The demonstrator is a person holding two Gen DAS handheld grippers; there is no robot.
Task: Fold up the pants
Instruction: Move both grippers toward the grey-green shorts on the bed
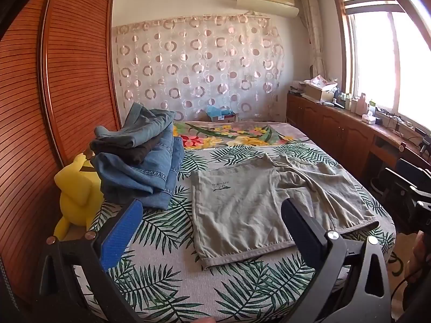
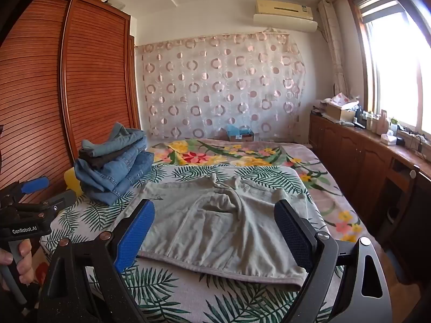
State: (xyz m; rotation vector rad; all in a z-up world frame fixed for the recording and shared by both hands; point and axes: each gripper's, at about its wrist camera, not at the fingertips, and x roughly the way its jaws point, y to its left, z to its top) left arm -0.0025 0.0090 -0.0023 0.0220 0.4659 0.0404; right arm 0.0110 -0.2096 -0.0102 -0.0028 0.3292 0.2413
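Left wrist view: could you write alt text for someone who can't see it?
Grey-green shorts lie flat on a leaf-print bed, framed by the open left gripper. A stack of folded jeans sits to their left.

Grey-green pants point(image 1: 258, 204), leaf-print sheet point(image 1: 167, 226)

my left gripper point(image 1: 210, 215) covers part of the shorts point(image 1: 256, 204) hem; small print on the shorts too tiny to read. yellow plush toy point(image 1: 78, 196) half hidden behind the stack of jeans point(image 1: 142, 161). bottles on the windowsill counter point(image 2: 377, 145) too small to tell apart.
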